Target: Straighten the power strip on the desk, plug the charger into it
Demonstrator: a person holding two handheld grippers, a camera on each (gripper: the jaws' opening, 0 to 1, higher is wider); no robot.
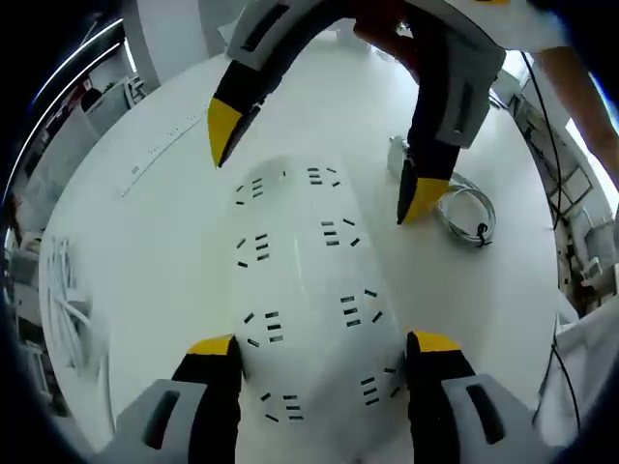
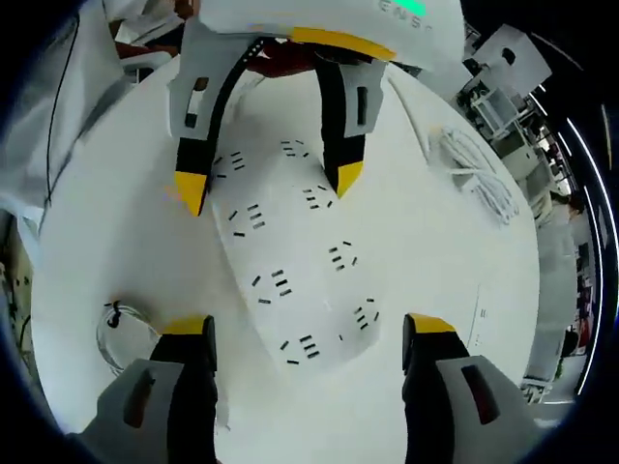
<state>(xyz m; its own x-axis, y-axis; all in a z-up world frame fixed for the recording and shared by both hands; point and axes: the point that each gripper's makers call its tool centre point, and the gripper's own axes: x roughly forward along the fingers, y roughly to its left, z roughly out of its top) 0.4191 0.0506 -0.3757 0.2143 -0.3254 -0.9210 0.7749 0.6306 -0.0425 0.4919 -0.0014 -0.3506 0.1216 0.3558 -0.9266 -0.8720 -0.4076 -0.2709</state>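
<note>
A white power strip [image 1: 305,290] lies flat on the white counter [image 1: 145,222], well in from its edges, with two rows of sockets along its length. The left tool [image 1: 324,353] straddles one end of the strip, its yellow-tipped jaws spread apart on either side of the body and closed on nothing. The right tool [image 2: 309,333] straddles the opposite end, jaws likewise spread wide, one on each side of the strip. Each tool faces the other across the strip.

Beside the strip, on the counter near the right tool's end, lies a coiled grey cable [image 1: 469,215] with a small white block that may be the charger [image 1: 397,155]; it is apart from the strip. A bundle of white cords [image 2: 479,174] lies near the counter's far edge.
</note>
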